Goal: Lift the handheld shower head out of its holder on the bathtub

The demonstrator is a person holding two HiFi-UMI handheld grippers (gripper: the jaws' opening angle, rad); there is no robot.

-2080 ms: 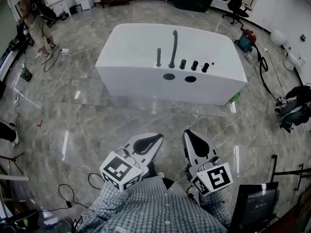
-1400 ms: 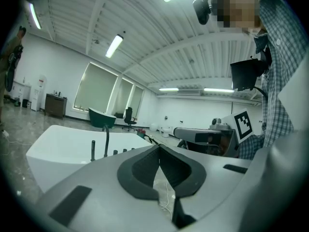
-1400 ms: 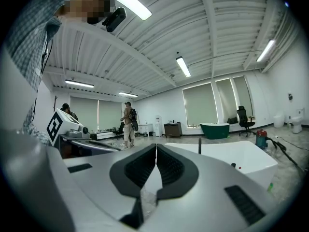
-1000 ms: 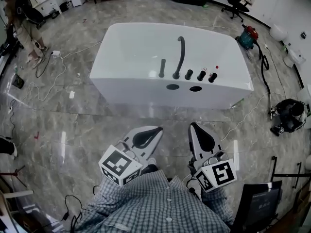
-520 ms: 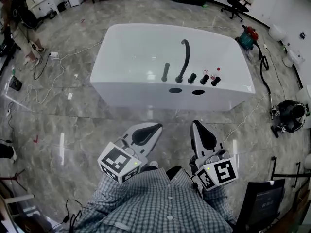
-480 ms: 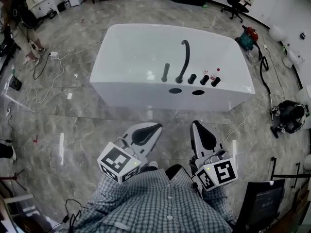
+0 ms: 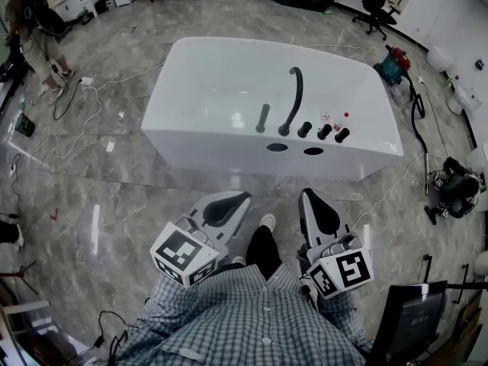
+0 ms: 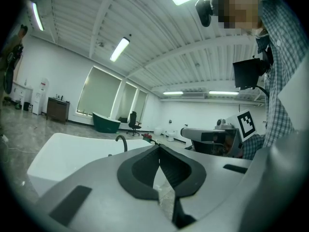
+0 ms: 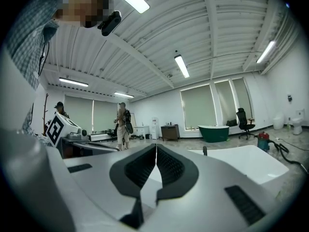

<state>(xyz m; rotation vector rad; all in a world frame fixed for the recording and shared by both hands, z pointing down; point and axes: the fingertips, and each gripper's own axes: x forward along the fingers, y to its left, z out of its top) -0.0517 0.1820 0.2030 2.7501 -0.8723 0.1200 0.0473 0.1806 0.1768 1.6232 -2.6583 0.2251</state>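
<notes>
Right now the shower head (image 7: 262, 118) stands in its holder on the near deck of the bathtub (image 7: 221, 75), just L of the curved spout (image 7: 293, 97) in the head view. Three knobs (image 7: 324, 132) run on to the spout's R.

It's a slim dark rod, too small for any detail. Long axis near-vertical, top end pointing up.

Only the head view shows it clearly. The left gripper view catches the spout's arch over the white rim, but the tool's own body covers the deck beside it. The right gripper view shows one short dark stub (image 9: 204, 150) above the rim; can't tell if that's the rod or the spout.

Two dark round holes (image 7: 277, 147) mark the tub's front wall below the fittings.

L tool (image 7: 244, 197) and R tool (image 7: 307, 197) both hang well short of the tub over the grey marble floor (image 7: 137, 189). Each has its jaws pressed together w/ nothing btwn them.

A checked shirt (image 7: 252, 322) fills the bottom edge, w/ one shoe (image 7: 266, 222) btwn the tools.

Bkgd: a person (image 7: 34, 21) far L and a vacuum (image 7: 391, 61) by the tub's R end. The right gripper view adds a green tub (image 9: 215, 132) by the windows.
</notes>
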